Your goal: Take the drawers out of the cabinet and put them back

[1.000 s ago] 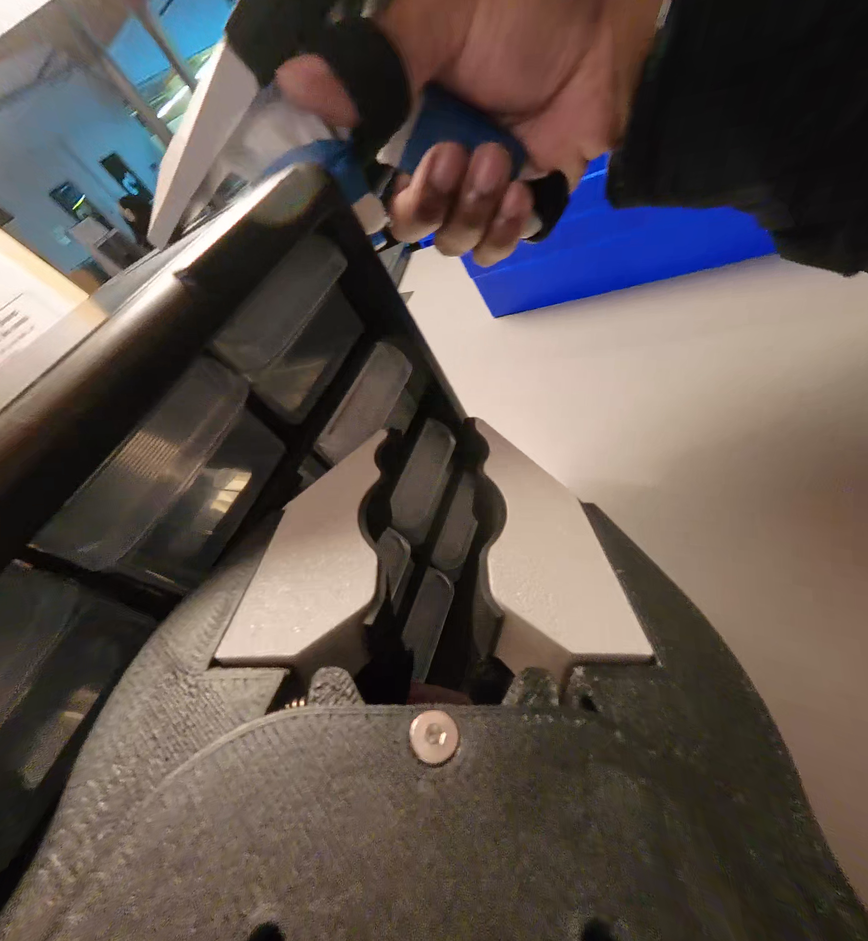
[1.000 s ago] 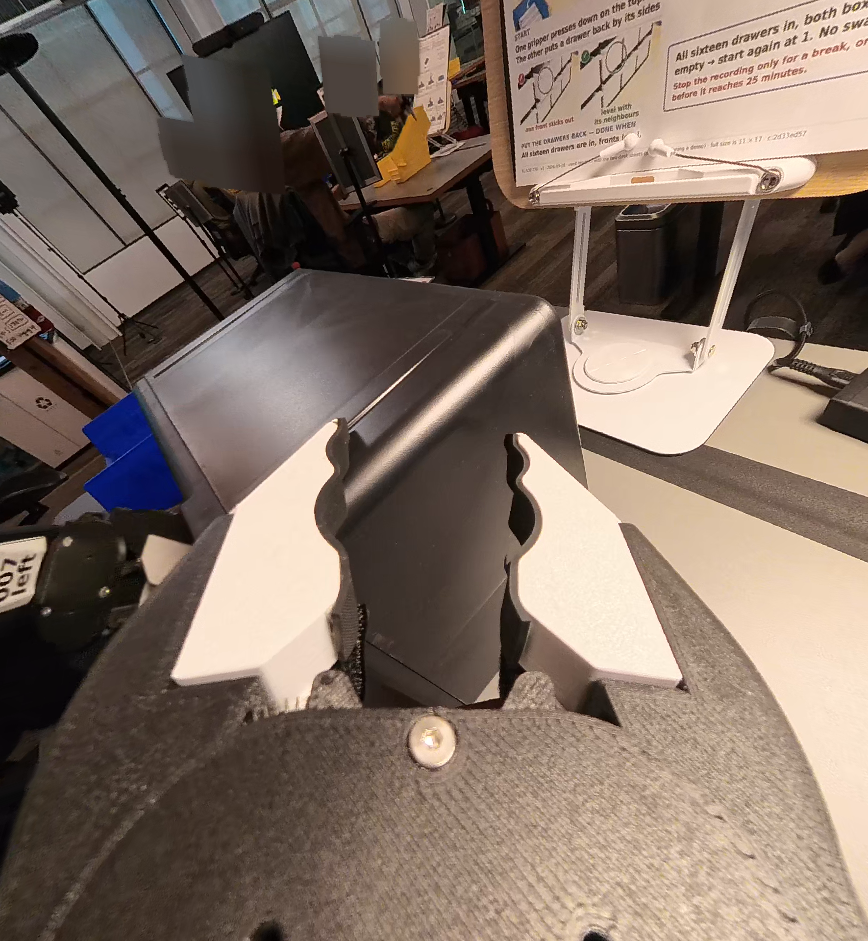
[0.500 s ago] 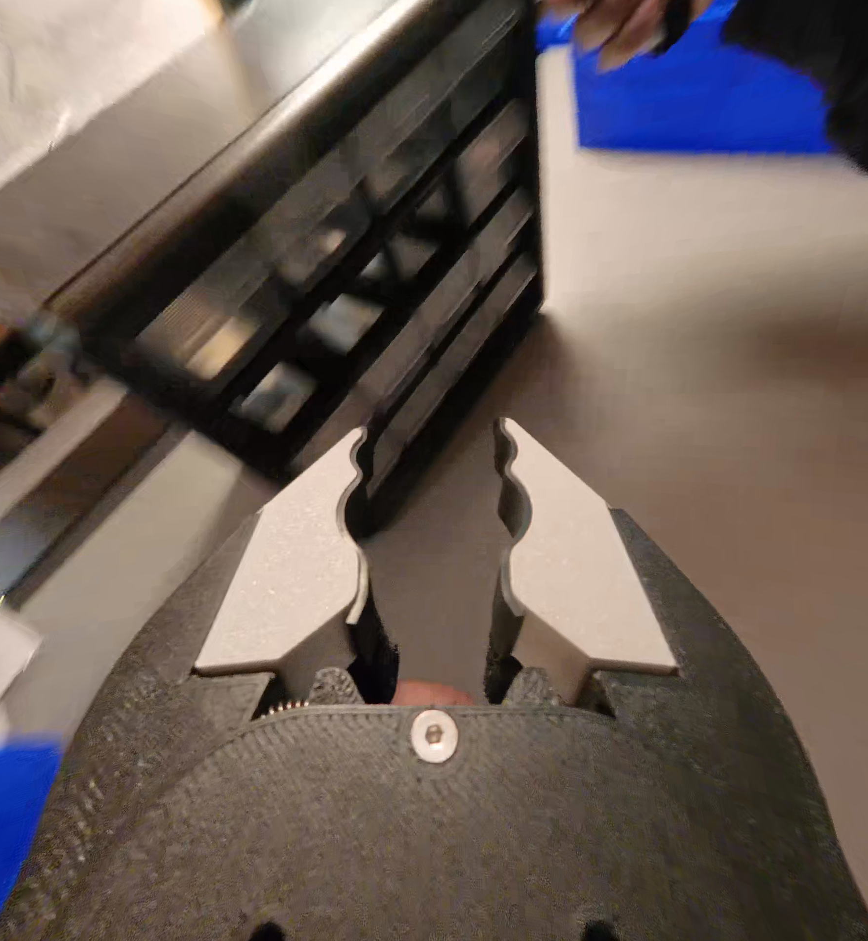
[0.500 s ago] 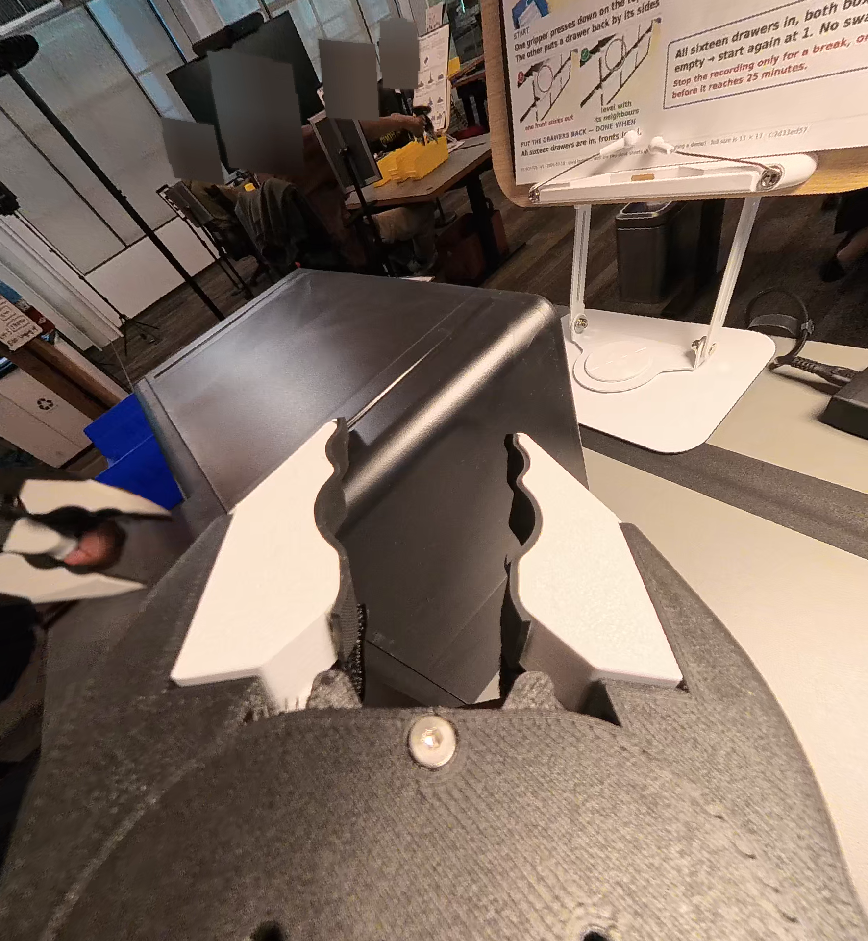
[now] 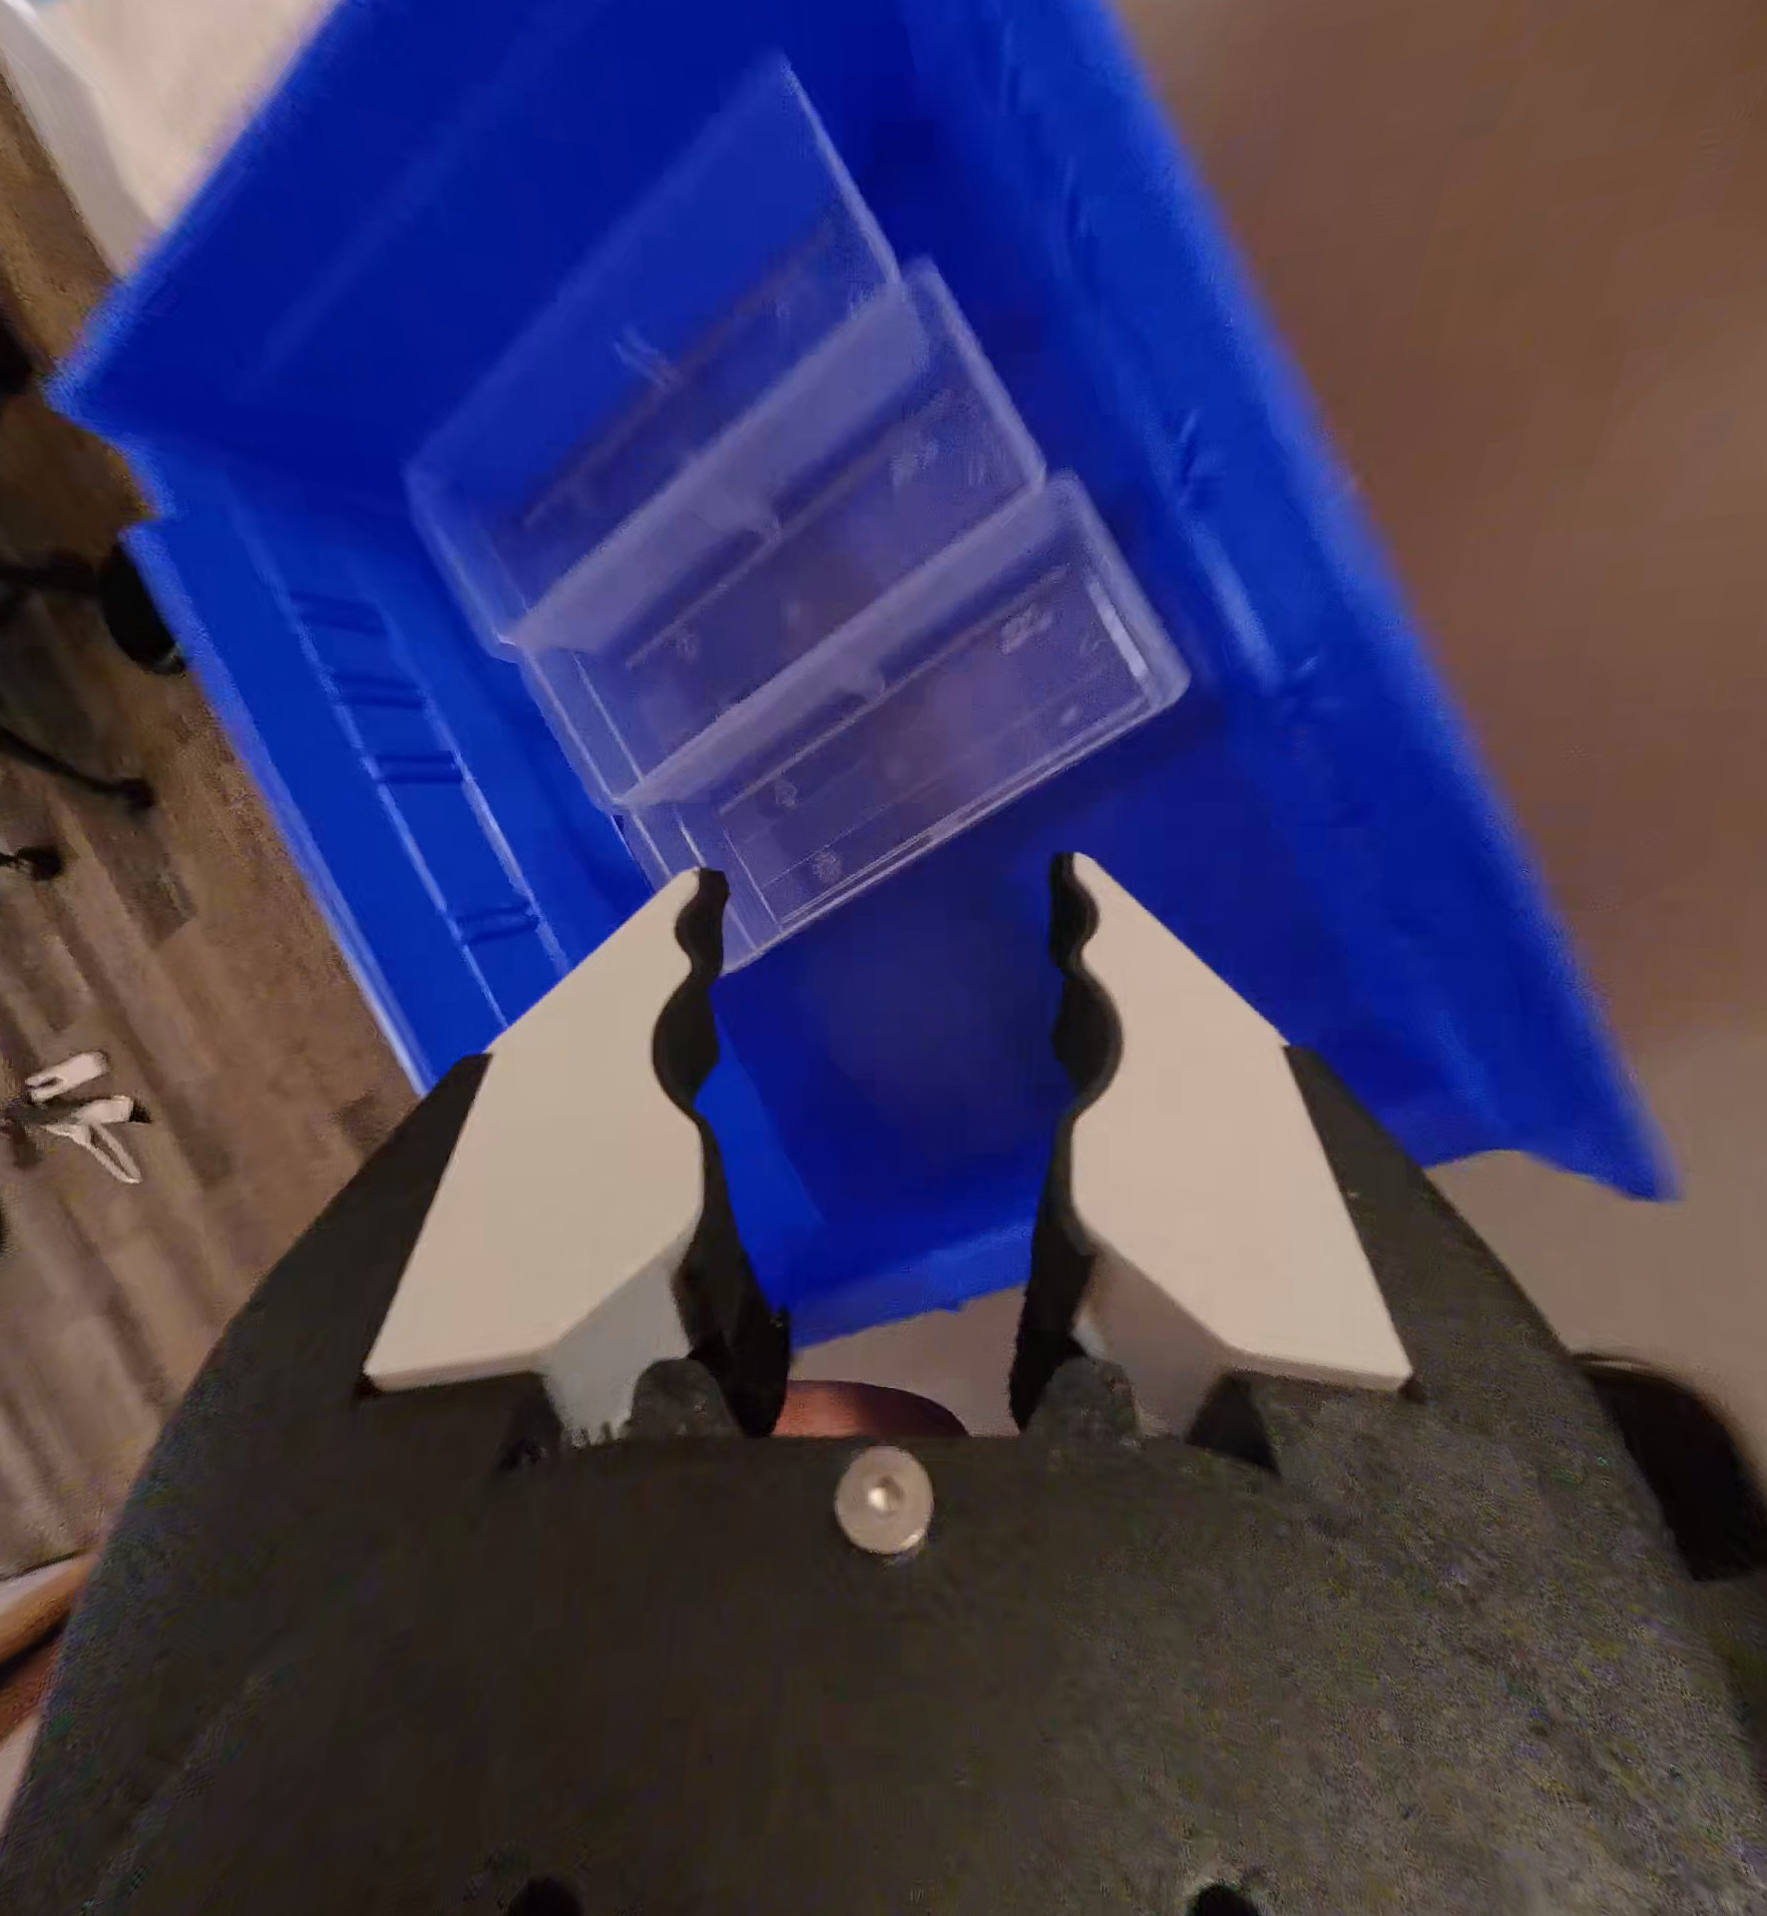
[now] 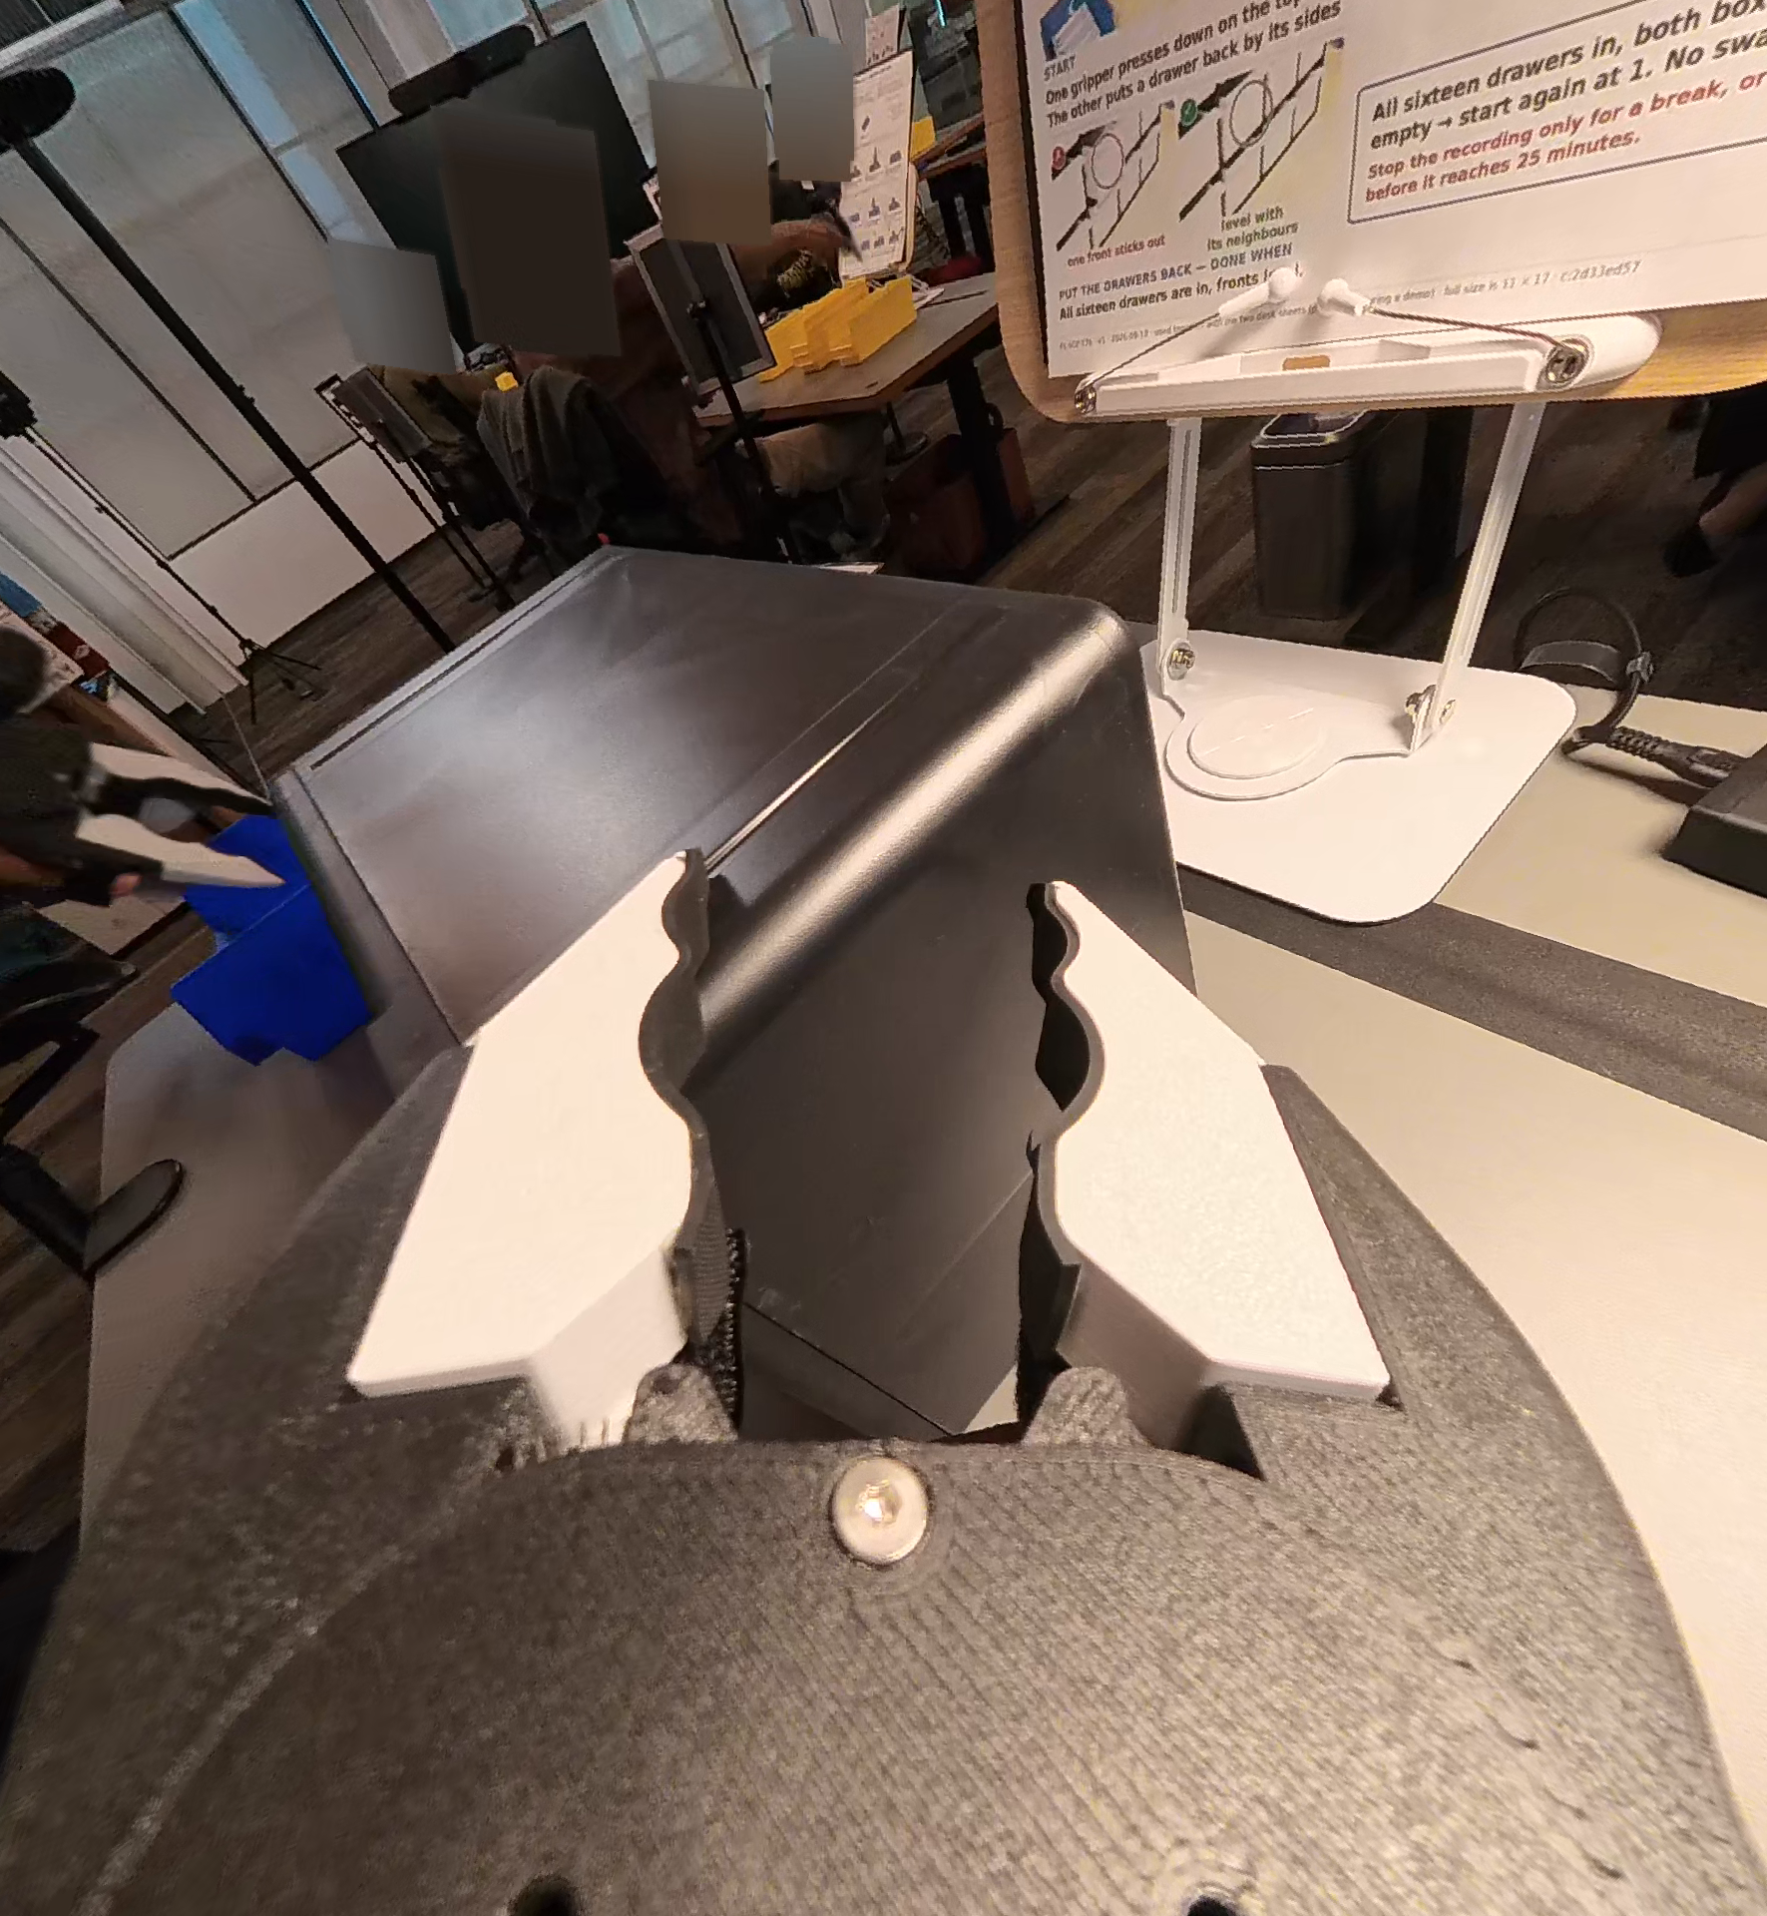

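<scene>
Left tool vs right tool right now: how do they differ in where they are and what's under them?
The left tool hovers over the blue bin holding clear drawers; the right tool sits over the black cabinet top. The left view is motion-blurred; the right view is sharp. Both are open, holding nothing.

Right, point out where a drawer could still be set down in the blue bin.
Free: the blue bin floor nearest the open left gripper, below the closest of the clear drawers, and a strip along its right wall. Crowded: the middle and far end, where three drawers overlap in a row.
</scene>
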Motion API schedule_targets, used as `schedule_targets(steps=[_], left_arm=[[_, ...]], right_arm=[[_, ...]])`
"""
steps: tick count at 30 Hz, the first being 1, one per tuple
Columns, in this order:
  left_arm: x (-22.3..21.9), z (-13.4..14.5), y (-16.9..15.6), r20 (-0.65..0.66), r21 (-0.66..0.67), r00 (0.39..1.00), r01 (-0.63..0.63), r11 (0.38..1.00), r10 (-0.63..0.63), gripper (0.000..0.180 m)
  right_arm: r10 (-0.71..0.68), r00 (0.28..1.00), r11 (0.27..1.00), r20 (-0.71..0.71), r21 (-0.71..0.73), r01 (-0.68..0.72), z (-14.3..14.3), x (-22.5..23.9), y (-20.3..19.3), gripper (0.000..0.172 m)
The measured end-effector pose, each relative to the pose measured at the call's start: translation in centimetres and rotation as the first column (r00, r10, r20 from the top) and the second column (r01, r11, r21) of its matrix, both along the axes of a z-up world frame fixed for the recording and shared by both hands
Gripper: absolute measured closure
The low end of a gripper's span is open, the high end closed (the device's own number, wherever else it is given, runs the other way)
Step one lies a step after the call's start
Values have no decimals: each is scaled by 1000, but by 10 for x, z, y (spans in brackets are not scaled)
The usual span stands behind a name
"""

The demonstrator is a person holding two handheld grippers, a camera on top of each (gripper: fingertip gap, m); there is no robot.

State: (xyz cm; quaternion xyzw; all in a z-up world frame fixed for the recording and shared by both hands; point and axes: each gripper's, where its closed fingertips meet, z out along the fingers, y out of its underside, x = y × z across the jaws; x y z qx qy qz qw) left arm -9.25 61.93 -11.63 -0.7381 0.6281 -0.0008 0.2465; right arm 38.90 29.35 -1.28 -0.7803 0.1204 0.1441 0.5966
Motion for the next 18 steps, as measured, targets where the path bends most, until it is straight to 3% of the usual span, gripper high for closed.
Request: schedule_targets(steps=[1,4,6,10,11,18], left_arm=[[-4,-16,8,-55,-3,998,39,999,-39,115],[-9,-53,23,-189,3,973,139,990,-136,114],[-2,-66,21,-205,-13,961,188,982,-187,120],[0,-81,20,-260,-25,937,237,971,-235,151],[-1,-83,17,-261,-39,934,244,969,-245,162],[-10,-64,-3,-257,-41,940,221,974,-224,173]], right_arm=[[1,1000,1000,1,0,-1,0,0,0,105],[5,1000,1000,-9,2,-5,0,0,0,106],[7,1000,1000,-14,3,-7,0,0,0,105],[9,1000,1000,-9,1,-9,0,0,0,106],[10,1000,1000,-11,1,-10,0,0,1,106],[17,1000,1000,-24,7,-17,0,-1,1,107]])
